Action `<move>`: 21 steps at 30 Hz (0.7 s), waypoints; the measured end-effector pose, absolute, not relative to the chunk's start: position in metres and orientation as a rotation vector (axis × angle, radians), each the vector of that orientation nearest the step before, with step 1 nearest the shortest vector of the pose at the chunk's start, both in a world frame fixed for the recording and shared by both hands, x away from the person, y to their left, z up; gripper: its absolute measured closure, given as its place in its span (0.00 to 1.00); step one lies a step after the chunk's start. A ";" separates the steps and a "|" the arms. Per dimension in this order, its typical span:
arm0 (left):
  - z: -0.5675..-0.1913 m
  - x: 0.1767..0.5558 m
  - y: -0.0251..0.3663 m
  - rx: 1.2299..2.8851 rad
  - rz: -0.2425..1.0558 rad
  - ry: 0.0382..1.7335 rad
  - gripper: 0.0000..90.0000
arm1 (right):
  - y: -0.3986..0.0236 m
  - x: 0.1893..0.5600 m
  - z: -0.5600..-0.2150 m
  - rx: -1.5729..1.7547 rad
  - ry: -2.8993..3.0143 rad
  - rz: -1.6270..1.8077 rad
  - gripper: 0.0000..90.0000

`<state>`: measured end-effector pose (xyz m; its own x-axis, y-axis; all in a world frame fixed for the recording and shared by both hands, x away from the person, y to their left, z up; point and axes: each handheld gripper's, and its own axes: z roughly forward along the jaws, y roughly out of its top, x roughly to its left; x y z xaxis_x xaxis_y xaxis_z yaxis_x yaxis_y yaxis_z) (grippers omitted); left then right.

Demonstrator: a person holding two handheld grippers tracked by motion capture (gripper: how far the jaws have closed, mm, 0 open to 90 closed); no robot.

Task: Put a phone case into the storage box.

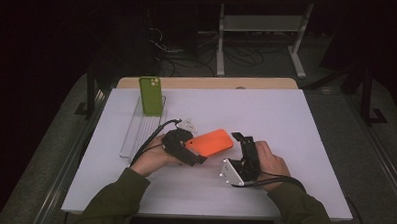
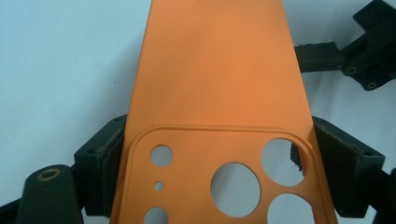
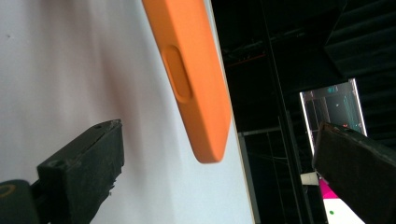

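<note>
Two phone cases are present: one orange phone case (image 1: 211,142) and one green phone case (image 1: 151,95). The green phone case stands upright in a clear rack (image 1: 135,132) at the left of the white bench (image 1: 286,125). The left gripper (image 1: 201,159) has its fingers (image 2: 100,158) clenched on the two long edges of the orange phone case at the camera-cutout end, holding it near the middle of the bench. The right gripper (image 1: 238,138) sits just beside the free end of the case; its fingers (image 3: 84,163) are spread wide, released, touching nothing.
</note>
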<state>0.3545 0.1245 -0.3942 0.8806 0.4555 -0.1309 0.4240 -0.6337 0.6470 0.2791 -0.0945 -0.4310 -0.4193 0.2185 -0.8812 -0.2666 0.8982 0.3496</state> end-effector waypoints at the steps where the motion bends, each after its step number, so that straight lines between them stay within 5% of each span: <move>1: -0.394 0.354 0.124 2.329 0.053 0.637 0.18 | -0.094 0.279 -0.432 -0.036 1.920 0.534 0.02; 11: -0.394 0.352 0.120 2.340 0.045 0.609 0.18 | -0.084 0.277 -0.436 -0.113 1.884 0.515 0.08; 21: -0.394 0.351 0.118 2.355 0.041 0.605 0.18 | -0.075 0.272 -0.441 -0.182 1.831 0.477 0.38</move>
<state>0.3513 0.1184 -0.3940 0.8907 0.4346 -0.1335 0.4126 -0.6495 0.6387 0.2719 -0.0748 -0.4412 -0.3117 0.1157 -0.9431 -0.3593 0.9045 0.2297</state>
